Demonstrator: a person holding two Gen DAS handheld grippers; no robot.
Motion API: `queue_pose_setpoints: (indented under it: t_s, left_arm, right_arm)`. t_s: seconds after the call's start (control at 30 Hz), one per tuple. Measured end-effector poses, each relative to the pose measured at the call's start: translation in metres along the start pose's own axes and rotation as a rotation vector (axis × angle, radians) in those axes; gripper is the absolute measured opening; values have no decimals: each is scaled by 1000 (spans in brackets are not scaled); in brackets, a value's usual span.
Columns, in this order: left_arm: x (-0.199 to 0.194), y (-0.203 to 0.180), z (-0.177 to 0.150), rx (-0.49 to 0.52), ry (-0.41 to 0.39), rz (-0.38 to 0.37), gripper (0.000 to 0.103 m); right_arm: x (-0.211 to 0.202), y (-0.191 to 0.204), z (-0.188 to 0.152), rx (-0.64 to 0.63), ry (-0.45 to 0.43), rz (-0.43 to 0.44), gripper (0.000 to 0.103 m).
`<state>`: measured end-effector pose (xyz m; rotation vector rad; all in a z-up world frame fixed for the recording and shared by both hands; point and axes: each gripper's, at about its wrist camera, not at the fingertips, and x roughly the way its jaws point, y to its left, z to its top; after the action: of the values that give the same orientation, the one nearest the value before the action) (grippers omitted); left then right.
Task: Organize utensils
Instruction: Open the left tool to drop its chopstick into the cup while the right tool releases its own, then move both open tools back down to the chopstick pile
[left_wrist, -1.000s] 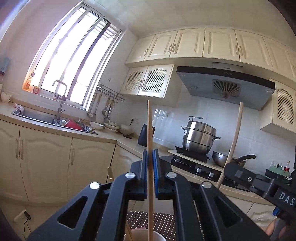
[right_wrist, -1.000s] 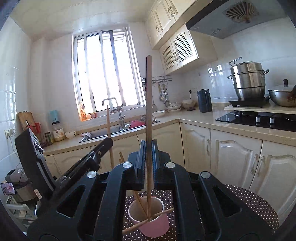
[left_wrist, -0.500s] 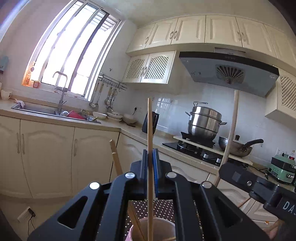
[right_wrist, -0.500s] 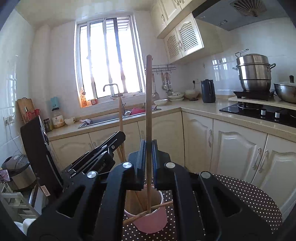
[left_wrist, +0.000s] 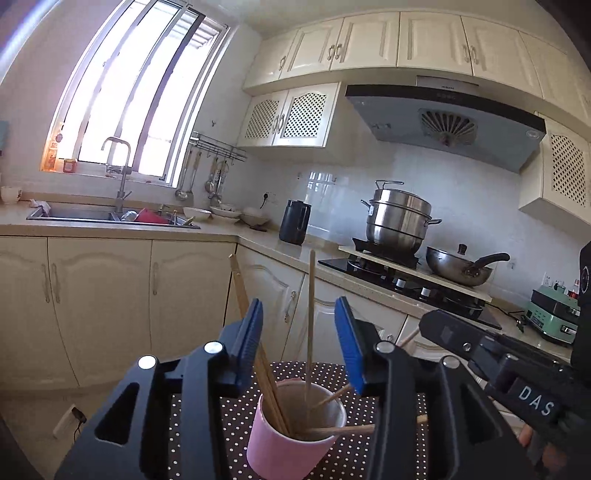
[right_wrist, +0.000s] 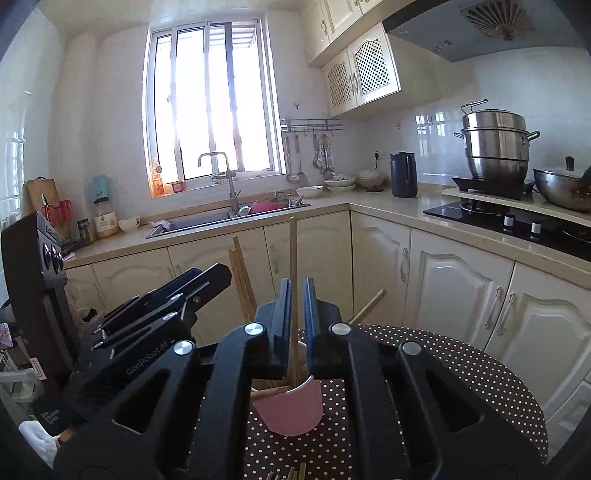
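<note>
A pink cup (left_wrist: 280, 443) stands on a brown polka-dot table (left_wrist: 236, 410) and holds several wooden chopsticks. My left gripper (left_wrist: 299, 347) is open just above the cup; one chopstick (left_wrist: 310, 314) stands free between its blue pads, its tip in the cup. My right gripper (right_wrist: 294, 325) is over the same cup (right_wrist: 291, 410), its jaws a narrow gap apart around an upright chopstick (right_wrist: 292, 258) whose tip is in the cup; I cannot tell whether they grip it. Each gripper shows in the other's view.
More chopsticks (right_wrist: 291, 474) lie on the table (right_wrist: 461, 369) at the near edge. Cream cabinets (right_wrist: 443, 280) ring the table. On the counter are a sink (right_wrist: 229, 218), a black kettle (right_wrist: 403, 175), and a stove with a steamer pot (right_wrist: 495, 147) and a wok.
Both grippers have come down over the cup. My left gripper has opened and let go of its chopstick, which now stands in the cup. The right chopstick has sunk lower.
</note>
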<state>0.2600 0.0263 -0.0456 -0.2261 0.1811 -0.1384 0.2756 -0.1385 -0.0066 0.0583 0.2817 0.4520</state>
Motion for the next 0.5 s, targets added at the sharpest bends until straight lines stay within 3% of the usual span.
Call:
queue_pose_setpoints:
  t_s: [0.27, 0.5]
  left_arm:
    - [-42, -14, 0, 30, 64, 17, 45]
    - [-59, -28, -22, 75, 239, 29, 50]
  right_arm:
    - [-49, 0, 0, 1, -6, -22, 8]
    - [-80, -4, -22, -2, 73, -39, 8]
